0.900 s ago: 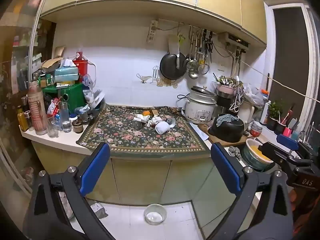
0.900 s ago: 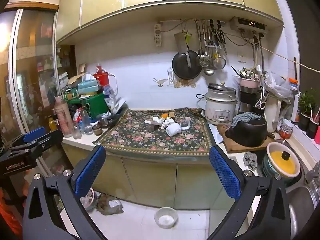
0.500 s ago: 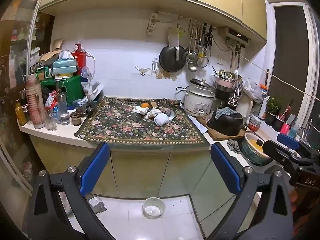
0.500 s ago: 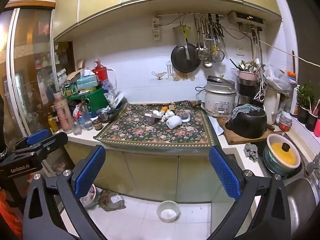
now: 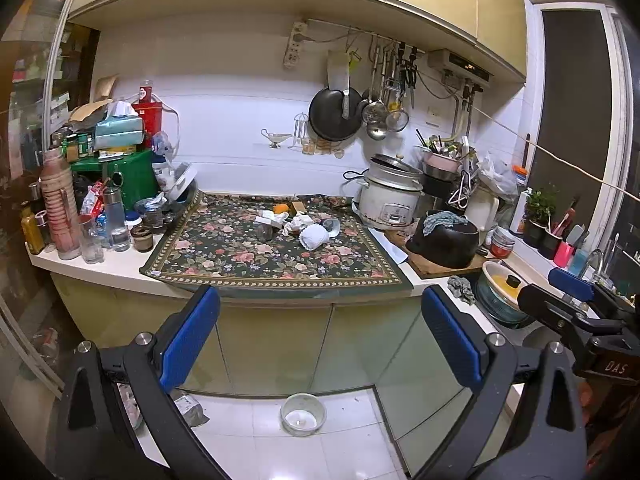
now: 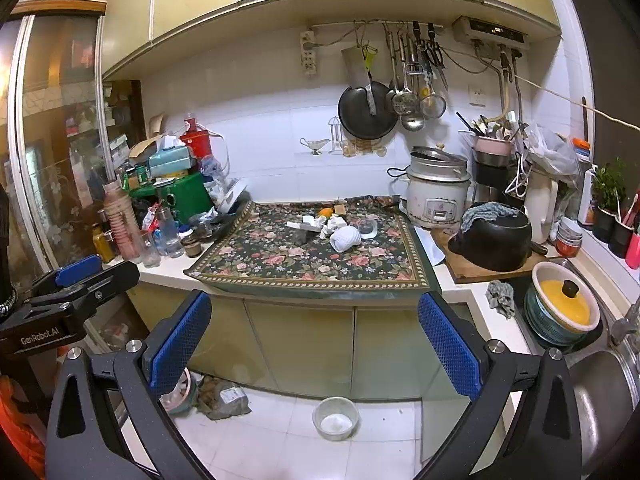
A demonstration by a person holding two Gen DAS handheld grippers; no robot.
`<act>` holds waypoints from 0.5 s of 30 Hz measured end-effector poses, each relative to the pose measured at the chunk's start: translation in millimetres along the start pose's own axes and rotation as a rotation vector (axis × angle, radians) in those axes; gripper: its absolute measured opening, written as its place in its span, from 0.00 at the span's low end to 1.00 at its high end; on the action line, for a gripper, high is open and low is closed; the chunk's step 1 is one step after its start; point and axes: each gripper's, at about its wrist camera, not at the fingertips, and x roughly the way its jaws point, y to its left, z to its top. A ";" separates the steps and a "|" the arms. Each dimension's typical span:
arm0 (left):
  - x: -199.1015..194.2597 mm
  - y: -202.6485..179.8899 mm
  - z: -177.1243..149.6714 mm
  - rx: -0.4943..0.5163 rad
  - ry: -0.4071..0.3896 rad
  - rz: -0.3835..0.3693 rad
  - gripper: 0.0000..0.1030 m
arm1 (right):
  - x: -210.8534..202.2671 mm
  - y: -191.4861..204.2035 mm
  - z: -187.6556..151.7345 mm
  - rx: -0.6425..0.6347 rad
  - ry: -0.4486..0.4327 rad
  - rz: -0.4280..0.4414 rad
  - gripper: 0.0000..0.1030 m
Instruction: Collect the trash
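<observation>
Both tools hang out in front of the kitchen counter, well short of it; the left gripper (image 5: 320,336) has its blue pads spread wide with nothing between them, and the right gripper (image 6: 314,338) stands just as far apart, equally empty. The trash (image 6: 328,224) lies in a small heap toward the back of the floral cloth (image 6: 280,260): crumpled white paper (image 5: 298,222), a white rolled wad (image 5: 314,237), an orange scrap (image 5: 281,208); a rice cooker (image 6: 436,196) sits just right of the cloth.
</observation>
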 end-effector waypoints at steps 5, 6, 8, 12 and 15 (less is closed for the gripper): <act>5.1 -1.1 1.0 0.005 0.006 -0.004 0.98 | 3.5 -2.7 3.1 0.009 0.008 0.003 1.00; 5.7 -0.3 0.9 0.004 0.008 -0.005 0.98 | 4.8 -3.3 5.1 0.010 0.011 0.006 1.00; 7.5 0.4 1.0 0.001 0.012 -0.006 0.98 | 6.3 -2.4 5.4 0.008 0.013 0.007 1.00; 10.5 3.0 0.2 -0.007 0.018 -0.006 0.98 | 9.6 -0.3 6.1 0.008 0.020 0.011 1.00; 13.1 4.4 1.7 -0.012 0.024 -0.009 0.98 | 11.1 0.5 6.0 0.009 0.023 0.017 1.00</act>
